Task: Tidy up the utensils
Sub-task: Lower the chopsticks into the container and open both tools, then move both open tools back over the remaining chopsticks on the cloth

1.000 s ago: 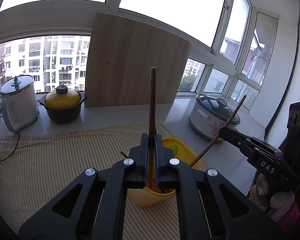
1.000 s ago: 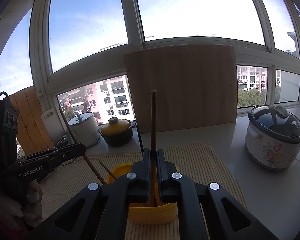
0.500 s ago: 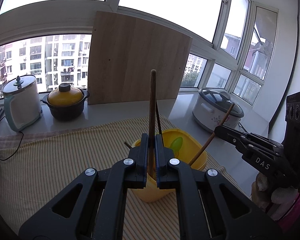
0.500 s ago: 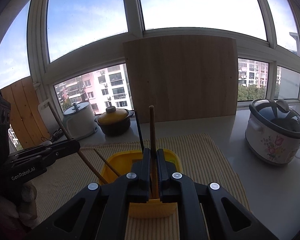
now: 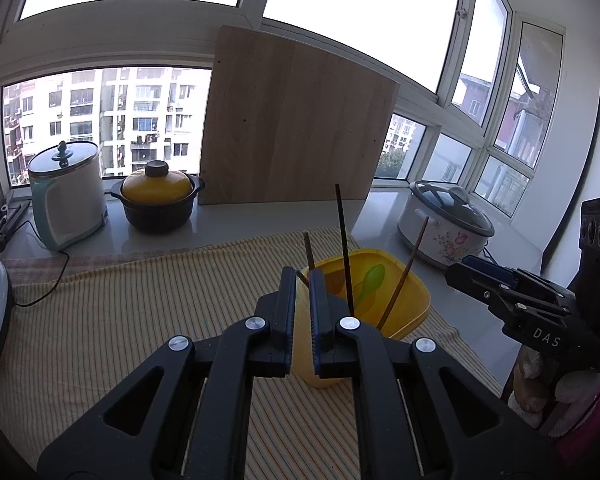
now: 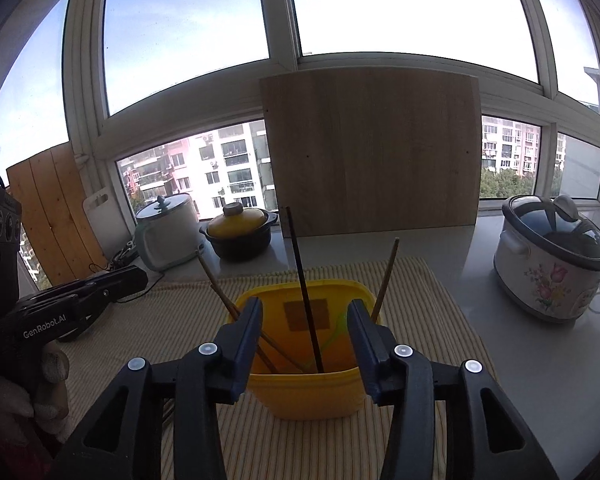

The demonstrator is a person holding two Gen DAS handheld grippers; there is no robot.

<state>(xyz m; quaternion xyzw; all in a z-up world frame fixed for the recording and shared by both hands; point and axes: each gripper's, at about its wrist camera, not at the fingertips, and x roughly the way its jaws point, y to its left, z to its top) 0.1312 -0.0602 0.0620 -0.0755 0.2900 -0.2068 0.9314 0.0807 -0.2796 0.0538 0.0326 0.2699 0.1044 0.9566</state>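
Note:
A yellow plastic container (image 6: pixel 314 392) stands on a striped cloth and holds several chopsticks and a green spoon (image 5: pixel 370 280). A dark chopstick (image 6: pixel 304 292) stands upright in it, brown chopsticks (image 6: pixel 385 286) lean on its rim. My right gripper (image 6: pixel 305 312) is open, its fingers on either side of the container's near rim, empty. My left gripper (image 5: pixel 301 284) is slightly open and empty, just left of the container (image 5: pixel 404 308). The left gripper shows at the left of the right wrist view (image 6: pixel 138 276).
A wooden board (image 6: pixel 374 152) leans on the window behind. A flowered slow cooker (image 6: pixel 552 264) stands right; a yellow-lidded black pot (image 6: pixel 240 232) and a white-green cooker (image 6: pixel 166 232) stand at the back left. The striped cloth (image 5: pixel 120 312) covers the counter.
Both grippers let go of their chopsticks, which now stand in the yellow container. The right jaws opened wide, the left jaws opened slightly, and both grippers dropped lower and drew back.

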